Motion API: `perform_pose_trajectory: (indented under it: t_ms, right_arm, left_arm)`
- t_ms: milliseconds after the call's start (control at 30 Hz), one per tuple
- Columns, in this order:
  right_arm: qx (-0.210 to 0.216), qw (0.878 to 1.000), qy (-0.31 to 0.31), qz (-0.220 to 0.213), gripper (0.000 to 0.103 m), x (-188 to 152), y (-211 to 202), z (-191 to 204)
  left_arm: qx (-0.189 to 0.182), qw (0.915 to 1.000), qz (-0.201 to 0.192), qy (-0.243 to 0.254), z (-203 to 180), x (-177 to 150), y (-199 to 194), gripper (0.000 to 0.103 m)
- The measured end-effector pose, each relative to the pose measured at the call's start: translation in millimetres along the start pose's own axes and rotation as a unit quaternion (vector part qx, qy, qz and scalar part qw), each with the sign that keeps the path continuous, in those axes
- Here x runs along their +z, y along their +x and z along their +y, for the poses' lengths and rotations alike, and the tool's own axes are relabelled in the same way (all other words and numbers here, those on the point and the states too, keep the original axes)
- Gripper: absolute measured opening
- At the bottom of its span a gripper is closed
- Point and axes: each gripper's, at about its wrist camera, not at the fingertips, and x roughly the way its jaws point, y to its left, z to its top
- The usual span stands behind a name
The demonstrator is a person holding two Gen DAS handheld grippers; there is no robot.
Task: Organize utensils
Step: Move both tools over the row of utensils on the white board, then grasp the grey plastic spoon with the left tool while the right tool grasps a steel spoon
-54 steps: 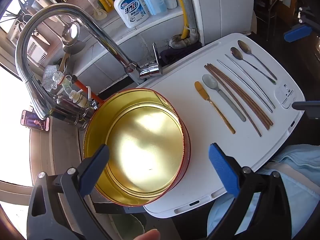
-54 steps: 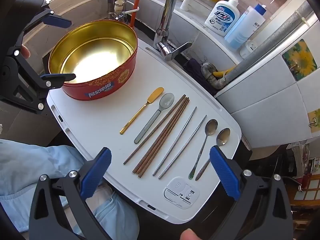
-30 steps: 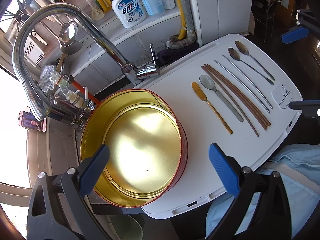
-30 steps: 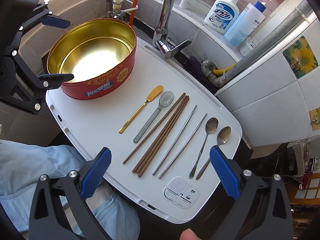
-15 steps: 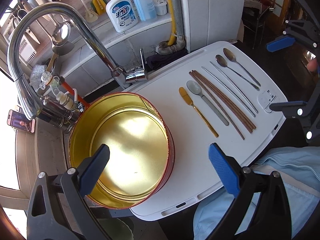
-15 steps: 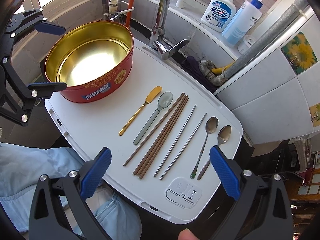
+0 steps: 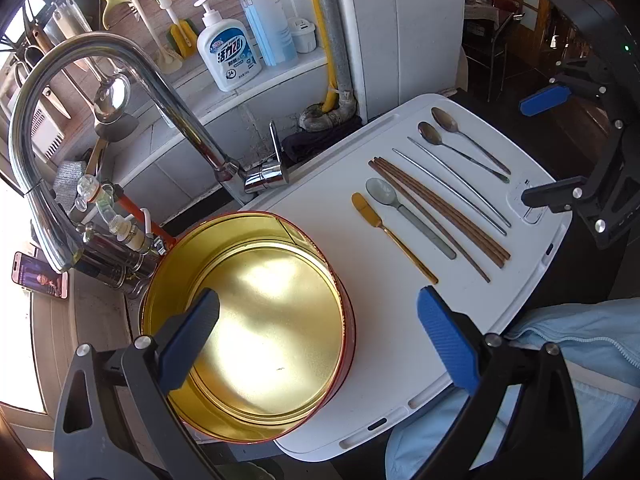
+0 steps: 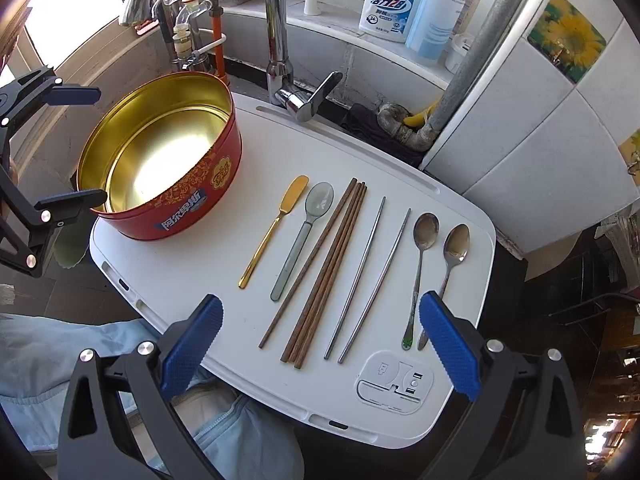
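A white board (image 8: 200, 280) (image 7: 328, 208) lies over the sink. On it lie in a row a gold butter knife (image 8: 274, 230) (image 7: 394, 238), a grey spoon (image 8: 304, 240) (image 7: 408, 218), brown wooden chopsticks (image 8: 328, 272) (image 7: 436, 212), two metal chopsticks (image 8: 368, 280) (image 7: 452, 188) and two steel spoons (image 8: 436, 256) (image 7: 460, 144). An empty round red tin with a gold inside (image 8: 160, 156) (image 7: 248, 320) stands at the board's left end. My left gripper (image 7: 316, 332) is open above the tin. My right gripper (image 8: 320, 340) is open above the utensils' handle ends.
A chrome tap (image 7: 120, 92) (image 8: 280, 40) arches behind the tin and board. Soap bottles (image 7: 228, 56) (image 8: 390, 0) stand on the ledge behind. A grey pipe (image 8: 480, 40) runs up the tiled wall. A phone (image 7: 40, 276) lies at far left. My light blue clothing (image 8: 60, 360) is below the board.
Both grippers have pulled back and up a little, so the board and tin look smaller and lower. Nothing on the board has moved. Both grippers stay open.
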Motion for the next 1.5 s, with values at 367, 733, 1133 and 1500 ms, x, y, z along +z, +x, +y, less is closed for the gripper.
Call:
perform_pose_trajectory:
  t_ms: [367,733,1133,1500]
  right_arm:
    - [-0.006,0.999,0.031,-0.043,0.099,-10.3,12.7,-53.2]
    - [0.007,0.997,0.062,-0.049,0.099,-23.2,77.7,-143.9]
    - [0.01,0.993,0.08,-0.085,0.099,-18.8,129.1,-182.3]
    - [0.02,0.993,0.092,-0.073,0.088,-1.7,166.1,-208.9]
  left_arm:
    - [-0.072,0.9973,-0.001,0.016,-50.5,44.2,22.0,0.096]
    - [-0.136,0.9824,0.045,-0.121,-80.2,105.3,107.7,0.096]
    - [-0.126,0.9687,0.065,-0.204,-66.6,96.2,160.3,0.094]
    - [-0.121,0.9654,0.066,-0.221,-64.6,91.0,182.6,0.091]
